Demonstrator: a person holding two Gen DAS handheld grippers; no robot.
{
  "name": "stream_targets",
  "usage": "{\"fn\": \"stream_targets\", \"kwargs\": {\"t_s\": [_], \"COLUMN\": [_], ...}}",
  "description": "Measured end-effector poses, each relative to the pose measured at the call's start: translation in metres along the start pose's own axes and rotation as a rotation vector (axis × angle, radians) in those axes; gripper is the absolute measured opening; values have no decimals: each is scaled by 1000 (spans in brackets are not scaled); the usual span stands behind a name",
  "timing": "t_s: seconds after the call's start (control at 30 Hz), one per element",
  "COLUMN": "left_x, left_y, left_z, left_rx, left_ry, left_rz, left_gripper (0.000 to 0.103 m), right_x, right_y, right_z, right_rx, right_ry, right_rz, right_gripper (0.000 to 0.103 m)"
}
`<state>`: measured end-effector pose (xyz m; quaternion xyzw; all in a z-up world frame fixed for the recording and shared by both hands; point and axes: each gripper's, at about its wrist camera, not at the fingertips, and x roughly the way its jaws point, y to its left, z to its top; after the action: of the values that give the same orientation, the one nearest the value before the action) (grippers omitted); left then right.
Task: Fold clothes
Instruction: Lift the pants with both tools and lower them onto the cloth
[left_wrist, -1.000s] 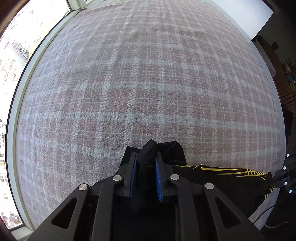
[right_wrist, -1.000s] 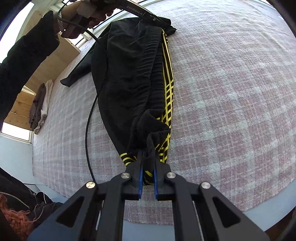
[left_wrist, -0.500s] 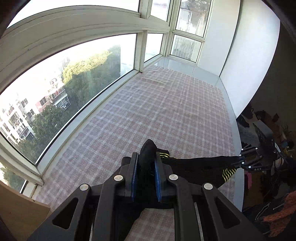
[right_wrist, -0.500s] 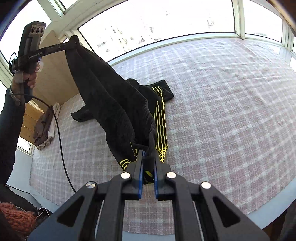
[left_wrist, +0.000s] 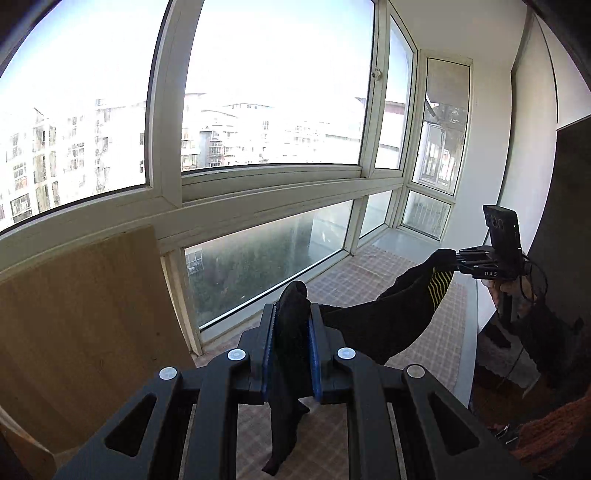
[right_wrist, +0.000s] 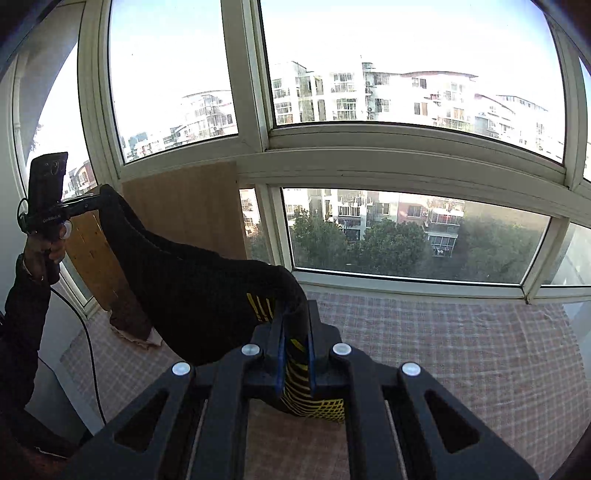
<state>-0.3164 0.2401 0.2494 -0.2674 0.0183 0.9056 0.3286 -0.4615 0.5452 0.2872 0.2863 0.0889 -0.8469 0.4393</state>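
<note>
A black garment with yellow stripes (left_wrist: 384, 317) hangs in the air, stretched between my two grippers above the plaid-covered surface (left_wrist: 369, 273). My left gripper (left_wrist: 291, 321) is shut on one black end of it. My right gripper (right_wrist: 295, 332) is shut on the other end, where a yellow grid pattern (right_wrist: 314, 402) hangs below the fingers. The garment (right_wrist: 192, 288) sags in a curve between them. Each view shows the other gripper: the right one (left_wrist: 458, 262) at the right, the left one (right_wrist: 92, 201) at the left. The garment's lower part is hidden below the frames.
Large windows (right_wrist: 406, 229) run along the far side of the plaid surface (right_wrist: 461, 339). A wooden board (left_wrist: 81, 325) leans by the window. A brown cloth (right_wrist: 129, 325) lies near the board. A white wall (left_wrist: 528, 147) closes the right end.
Both grippers have risen and tilted up, lifting the garment off the plaid surface. The views swung from the cloth up to the windows. The garment now hangs stretched between the grippers.
</note>
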Motion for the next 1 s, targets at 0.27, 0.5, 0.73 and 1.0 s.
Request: {"fn": "stream_targets", "kwargs": {"t_s": [0.27,0.5,0.73,1.0], "left_x": [55,-6,-13,55], "left_y": [83,50,-1,-54], "left_z": [48,80,-73,-332], "left_rx": [-90,17,73,-166], "left_ry": [51,-125,16,405], "left_rz": [148,118,112,-128], "left_gripper": [14,15,15,15], "right_x": [122,71,60,104], "right_y": [-16,-15,27,61], "right_z": [102,158,1,-266], "right_rx": [-36,-21,-65,121], "right_ry": [28,-108,34,445], "right_rz": [-107,-96,-35,12], "right_gripper": [8,8,8,8]}}
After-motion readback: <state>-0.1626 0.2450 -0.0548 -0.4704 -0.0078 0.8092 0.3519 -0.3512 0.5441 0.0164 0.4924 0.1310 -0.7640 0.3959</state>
